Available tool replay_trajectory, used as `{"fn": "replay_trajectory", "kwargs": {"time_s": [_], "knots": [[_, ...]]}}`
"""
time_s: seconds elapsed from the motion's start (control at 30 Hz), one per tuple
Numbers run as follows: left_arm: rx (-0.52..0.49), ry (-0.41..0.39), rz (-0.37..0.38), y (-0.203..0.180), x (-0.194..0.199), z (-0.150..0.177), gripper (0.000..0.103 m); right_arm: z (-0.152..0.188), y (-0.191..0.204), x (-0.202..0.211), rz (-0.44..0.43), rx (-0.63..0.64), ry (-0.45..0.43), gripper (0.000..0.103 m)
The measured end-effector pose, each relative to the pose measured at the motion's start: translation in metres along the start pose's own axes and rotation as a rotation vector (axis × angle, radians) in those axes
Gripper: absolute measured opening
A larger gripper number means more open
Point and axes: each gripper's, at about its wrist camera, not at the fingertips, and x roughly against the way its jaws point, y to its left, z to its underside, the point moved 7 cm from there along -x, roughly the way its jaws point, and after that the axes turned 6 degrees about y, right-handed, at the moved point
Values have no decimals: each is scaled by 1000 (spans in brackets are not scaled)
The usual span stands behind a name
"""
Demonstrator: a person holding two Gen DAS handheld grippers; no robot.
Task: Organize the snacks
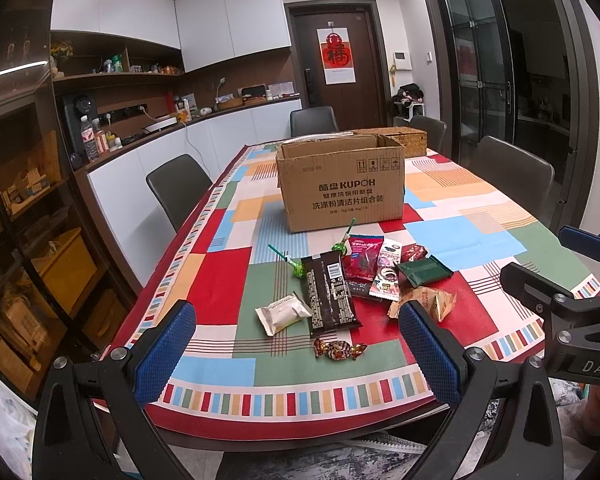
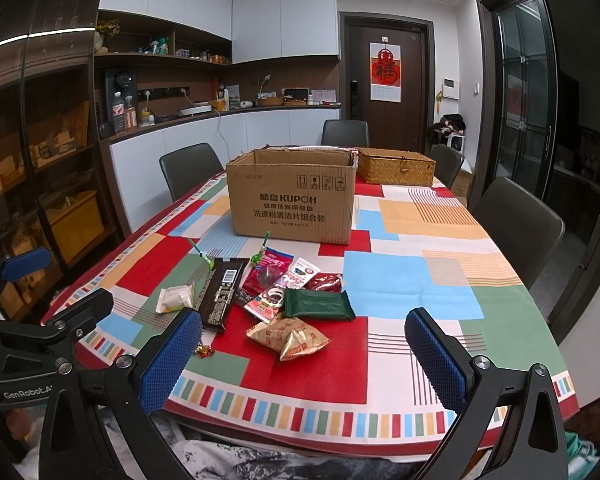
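Candy [image 1: 341, 350] (half-hidden from the right wrist) lies unobstructed here.

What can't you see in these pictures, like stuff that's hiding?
- Inside the cardboard box: both views look at its front wall, so what it holds is hidden.
- Inside the wicker basket: lid shut; in the left view the box covers most of it.
- Twist-wrapped candy: in the right view the right gripper's finger covers most of it.
- Small print on the snack wrappers: too small.

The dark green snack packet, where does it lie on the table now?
In the right wrist view the dark green snack packet lies flat on the tablecloth at the right side of the snack pile, just behind the tan packet and well in front of the cardboard box.
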Motion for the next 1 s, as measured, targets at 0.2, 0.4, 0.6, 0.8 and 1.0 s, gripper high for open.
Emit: {"fn": "replay_trajectory", "kwargs": {"time_s": [0.2, 0.4, 0.6, 0.8, 1.0], "knots": [[0, 0, -2, 0, 0, 0, 103, -1, -1, 2, 2, 3, -4, 103], [0, -5, -2, 1, 1, -1, 103, -1, 2, 0, 3, 2, -8, 103], [-1, -5, -1, 1, 1, -1, 103, -2, 2, 1, 4, 3, -11, 103], [0, -5, -2, 1, 1, 0, 103, -2, 3, 1, 5, 4, -12, 103], [0, -5, -2, 1, 1, 0, 103, -3, 3, 1, 5, 5, -12, 103]]}}
